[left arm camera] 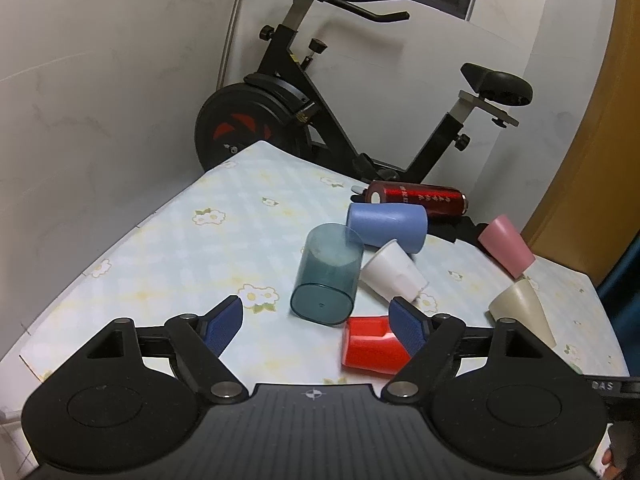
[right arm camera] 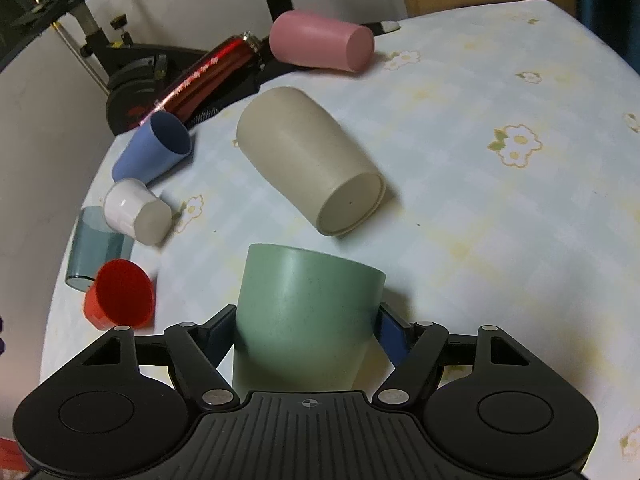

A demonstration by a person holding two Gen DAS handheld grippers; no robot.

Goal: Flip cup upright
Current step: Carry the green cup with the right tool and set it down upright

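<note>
Several cups lie on their sides on the flowered tablecloth. In the right wrist view my right gripper (right arm camera: 306,330) is shut on a pale green cup (right arm camera: 308,304), whose closed base points away from the camera. A beige cup (right arm camera: 308,164) lies just beyond it. In the left wrist view my left gripper (left arm camera: 316,320) is open and empty, just above the table. A clear teal cup (left arm camera: 328,276) lies between and beyond its fingertips, and a red cup (left arm camera: 370,346) lies by the right finger.
A blue cup (left arm camera: 386,228), a white cup (left arm camera: 394,276), a pink cup (left arm camera: 506,246) and a red bottle (left arm camera: 420,198) lie farther back. An exercise bike (left arm camera: 300,92) stands behind the table. The table's far edge (left arm camera: 304,160) is close to the bike.
</note>
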